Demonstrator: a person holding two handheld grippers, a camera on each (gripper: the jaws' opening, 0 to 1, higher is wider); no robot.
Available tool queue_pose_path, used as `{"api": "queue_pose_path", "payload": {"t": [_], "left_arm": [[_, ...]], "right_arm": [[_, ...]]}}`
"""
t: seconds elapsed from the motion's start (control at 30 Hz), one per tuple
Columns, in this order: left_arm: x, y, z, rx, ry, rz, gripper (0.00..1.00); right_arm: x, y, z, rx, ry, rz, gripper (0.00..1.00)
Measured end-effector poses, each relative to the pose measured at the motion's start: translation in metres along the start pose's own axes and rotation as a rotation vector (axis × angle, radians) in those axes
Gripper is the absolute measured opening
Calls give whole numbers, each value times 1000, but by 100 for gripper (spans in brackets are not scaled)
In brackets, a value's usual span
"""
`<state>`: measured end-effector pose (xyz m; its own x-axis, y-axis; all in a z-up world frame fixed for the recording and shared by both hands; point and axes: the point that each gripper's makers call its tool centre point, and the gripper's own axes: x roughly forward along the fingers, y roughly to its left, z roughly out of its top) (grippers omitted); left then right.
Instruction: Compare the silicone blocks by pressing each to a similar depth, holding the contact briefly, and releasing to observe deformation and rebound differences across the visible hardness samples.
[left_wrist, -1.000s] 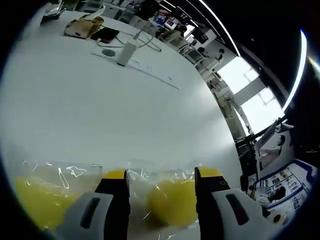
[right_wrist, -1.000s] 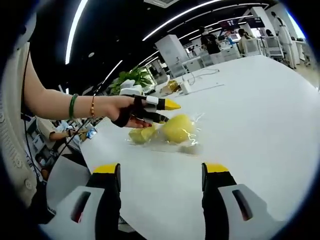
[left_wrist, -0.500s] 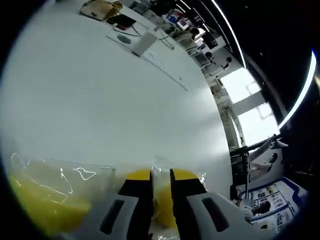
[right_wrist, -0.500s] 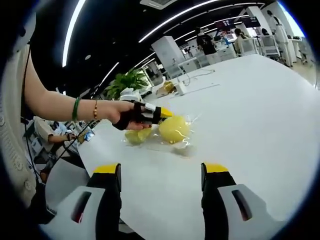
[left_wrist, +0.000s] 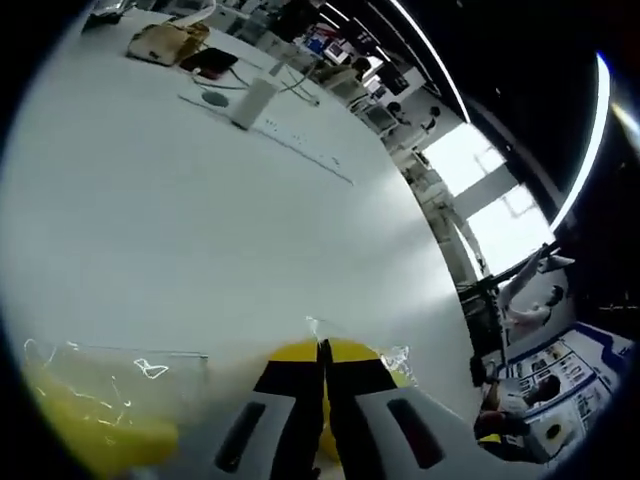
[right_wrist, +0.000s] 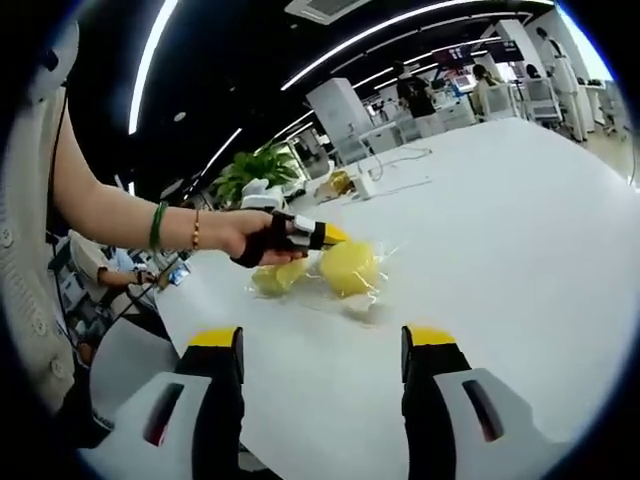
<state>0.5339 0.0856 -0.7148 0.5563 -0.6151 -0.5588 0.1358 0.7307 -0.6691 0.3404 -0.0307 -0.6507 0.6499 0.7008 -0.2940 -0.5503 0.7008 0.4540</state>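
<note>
Two yellow silicone blocks in clear plastic bags lie on the white table (right_wrist: 500, 230). The rounder block (right_wrist: 347, 267) sits right of the flatter one (right_wrist: 268, 278). My left gripper (left_wrist: 322, 352) has its yellow-tipped jaws pressed together on the rounder block's bag, and a corner of clear plastic sticks up at the seam. Yellow of that block (left_wrist: 400, 368) shows just beside the jaws, and the flatter block (left_wrist: 90, 430) lies at lower left. In the right gripper view a hand holds the left gripper (right_wrist: 312, 236) at the rounder block's top left. My right gripper (right_wrist: 320, 345) hangs open nearer, holding nothing.
At the table's far end stand a white box (left_wrist: 250, 102) with cables, a dark phone (left_wrist: 210, 62) and a tan pouch (left_wrist: 162, 44). A forearm with a green bangle (right_wrist: 150, 225) reaches in from the left. A plant (right_wrist: 255, 165) and seated people are beyond.
My left gripper's jaws went from wide open around the rounder block to pressed together on it. The right gripper stayed open and barely moved.
</note>
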Motion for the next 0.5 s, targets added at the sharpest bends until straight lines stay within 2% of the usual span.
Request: {"api": "queue_pose_path", "payload": {"t": [0.13,0.2,0.23,0.37,0.47,0.5], "left_arm": [[-3,-11,4,16,-20,-32,0],[-5,-18,7,51,-27,-51,0],[-6,-21,7,64,-29,-59,0],[-11,-28,8,90,-35,-69,0],[-15,-33,8,114,-41,-78,0],[-17,-35,9,149,-45,-81,0]], "right_arm": [[-3,6,13,-32,-56,24,57],[-4,8,16,-110,-64,32,47],[-4,9,15,-115,-53,34,45],[-2,11,12,-109,-36,44,54],[-4,16,17,-122,-49,55,54],[-4,17,19,-128,-53,55,54]]}}
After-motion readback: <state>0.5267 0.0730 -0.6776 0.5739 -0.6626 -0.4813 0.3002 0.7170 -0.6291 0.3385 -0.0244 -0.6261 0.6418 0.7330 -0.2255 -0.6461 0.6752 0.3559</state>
